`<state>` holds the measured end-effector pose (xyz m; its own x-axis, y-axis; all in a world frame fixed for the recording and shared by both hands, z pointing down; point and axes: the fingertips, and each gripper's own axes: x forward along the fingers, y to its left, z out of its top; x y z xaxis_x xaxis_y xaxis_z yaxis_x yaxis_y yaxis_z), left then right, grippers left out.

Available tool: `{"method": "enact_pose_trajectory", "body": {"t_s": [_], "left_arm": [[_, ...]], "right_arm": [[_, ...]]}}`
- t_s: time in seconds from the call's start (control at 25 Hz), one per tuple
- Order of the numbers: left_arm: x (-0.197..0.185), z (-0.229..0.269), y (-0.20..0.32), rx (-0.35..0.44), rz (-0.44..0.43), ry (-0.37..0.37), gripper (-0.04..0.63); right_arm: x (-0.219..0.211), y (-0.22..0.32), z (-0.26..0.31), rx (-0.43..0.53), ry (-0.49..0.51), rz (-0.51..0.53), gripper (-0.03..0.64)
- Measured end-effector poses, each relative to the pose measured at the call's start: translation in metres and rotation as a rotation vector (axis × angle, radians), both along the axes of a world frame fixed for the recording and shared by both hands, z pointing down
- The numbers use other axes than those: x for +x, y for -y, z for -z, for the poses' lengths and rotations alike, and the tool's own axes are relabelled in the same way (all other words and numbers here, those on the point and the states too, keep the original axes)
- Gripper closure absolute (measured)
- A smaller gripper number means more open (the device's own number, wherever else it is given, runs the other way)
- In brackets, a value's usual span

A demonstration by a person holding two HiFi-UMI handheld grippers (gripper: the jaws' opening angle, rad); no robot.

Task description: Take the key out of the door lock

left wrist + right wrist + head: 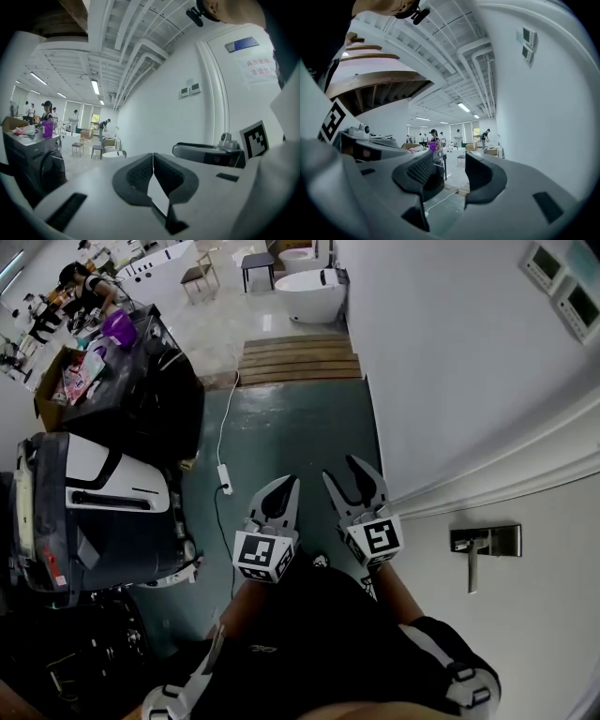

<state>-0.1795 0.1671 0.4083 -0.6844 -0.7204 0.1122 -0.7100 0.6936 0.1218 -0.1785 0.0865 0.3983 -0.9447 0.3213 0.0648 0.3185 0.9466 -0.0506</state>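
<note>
Left fingers: we see the pads of the left gripper pressed together at their tips, with nothing pinched between them.
Right fingers: the pads of the right gripper stand spread, and only the green floor and a white cable show through the gap.
Grippers together: in the head view we hold them side by side and near each other, low in front of our body, tips pointing away from us along the wall.
Door lock: the metal lock plate with its lever handle sits on the pale door at our right.
Key: we cannot make it out on the plate; it is too small to tell in the head view.
Lock against the fingers: the plate lies to the right of the right gripper and well apart from both. It is nearer the right fingers than the left. Neither pair touches it, and neither gripper view shows the plate.
Left side: a black and white machine stands on the floor beside us.
</note>
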Motion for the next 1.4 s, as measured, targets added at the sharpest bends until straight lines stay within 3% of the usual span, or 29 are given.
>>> {"method": "enact_pose_trajectory", "body": {"t_s": [0.12, 0.44, 0.64, 0.96, 1.4], "left_arm": [[-0.026, -0.005, 0.025, 0.0, -0.064, -0.003, 0.571], [-0.097, -0.007, 0.109, -0.017, -0.287, -0.021, 0.571], [-0.114, -0.019, 0.168, -0.041, -0.458, -0.041, 0.571], [-0.104, -0.032, 0.247, -0.056, -0.733, -0.061, 0.571], [-0.016, -0.046, 0.304, -0.08, -1.183, -0.081, 0.571]], "right_arm": [[-0.019, 0.023, -0.011, 0.024, 0.05, -0.054, 0.396], [-0.063, 0.1, -0.021, 0.005, -0.019, -0.276, 0.394], [-0.071, 0.148, -0.03, -0.015, -0.03, -0.433, 0.393], [-0.041, 0.207, -0.047, -0.028, -0.081, -0.7, 0.393], [0.049, 0.23, -0.07, -0.101, -0.119, -1.094, 0.393]]}}
